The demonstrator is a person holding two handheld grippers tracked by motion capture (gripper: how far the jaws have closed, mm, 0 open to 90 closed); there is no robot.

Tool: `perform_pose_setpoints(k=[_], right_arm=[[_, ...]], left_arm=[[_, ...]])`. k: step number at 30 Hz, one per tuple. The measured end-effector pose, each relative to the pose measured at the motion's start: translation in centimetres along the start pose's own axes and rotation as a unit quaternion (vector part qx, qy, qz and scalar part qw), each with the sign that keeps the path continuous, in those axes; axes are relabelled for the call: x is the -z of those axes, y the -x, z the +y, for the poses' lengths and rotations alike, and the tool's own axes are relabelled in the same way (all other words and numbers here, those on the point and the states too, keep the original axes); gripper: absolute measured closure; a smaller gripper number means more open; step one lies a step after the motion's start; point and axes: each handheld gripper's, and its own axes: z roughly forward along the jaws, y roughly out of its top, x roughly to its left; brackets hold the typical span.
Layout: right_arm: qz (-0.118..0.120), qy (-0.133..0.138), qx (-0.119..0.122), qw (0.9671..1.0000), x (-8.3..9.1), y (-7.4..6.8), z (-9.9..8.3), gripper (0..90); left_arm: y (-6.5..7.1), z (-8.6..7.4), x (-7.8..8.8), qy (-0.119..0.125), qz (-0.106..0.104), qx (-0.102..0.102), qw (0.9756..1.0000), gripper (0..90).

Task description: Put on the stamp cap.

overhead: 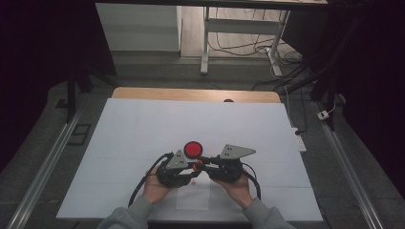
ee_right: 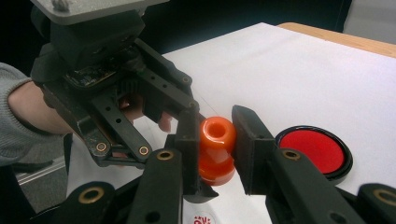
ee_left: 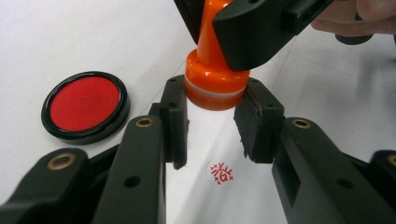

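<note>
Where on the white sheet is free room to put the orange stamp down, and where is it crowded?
Free: the wide white sheet beyond and to both sides of the red ink pad. Crowded: the near middle, where both claws meet on the orange stamp above the printed red mark, ink pad just beside.

A white sheet (overhead: 143, 138) covers most of a wooden tabletop (overhead: 196, 94), whose bare far edge shows as a light-brown strip with a small dark object (overhead: 228, 100) at its middle. Beyond the table stands a white desk frame (overhead: 206, 43), with loose cables (overhead: 248, 47) trailing on the floor beneath it, and a white power strip (overhead: 300, 141) lies on the floor just beside the right edge of the table. Metal rails (overhead: 45, 167) run along the floor on both sides of the table, and dark drapes (overhead: 43, 43) close off the left and right of the scene.
</note>
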Motion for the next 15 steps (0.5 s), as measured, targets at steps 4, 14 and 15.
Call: perform_pose_setpoints(k=[4, 14, 15], right_arm=[[0.001, -0.002, -0.002, 1.0000, -0.04, 0.02, -0.04, 72.7], [-0.002, -0.002, 0.002, 1.0000, -0.12, -0.08, -0.14, 73.1], [-0.002, -0.002, 0.004, 1.0000, -0.11, -0.10, -0.15, 73.2]], left_arm=[[0.12, 0.01, -0.03, -0.004, 0.006, -0.008, 0.9999, 65.6], [0.34, -0.03, -0.08, -0.003, 0.013, -0.010, 0.9999, 65.8], [0.35, -0.04, -0.07, -0.002, 0.013, -0.009, 0.9999, 65.8]])
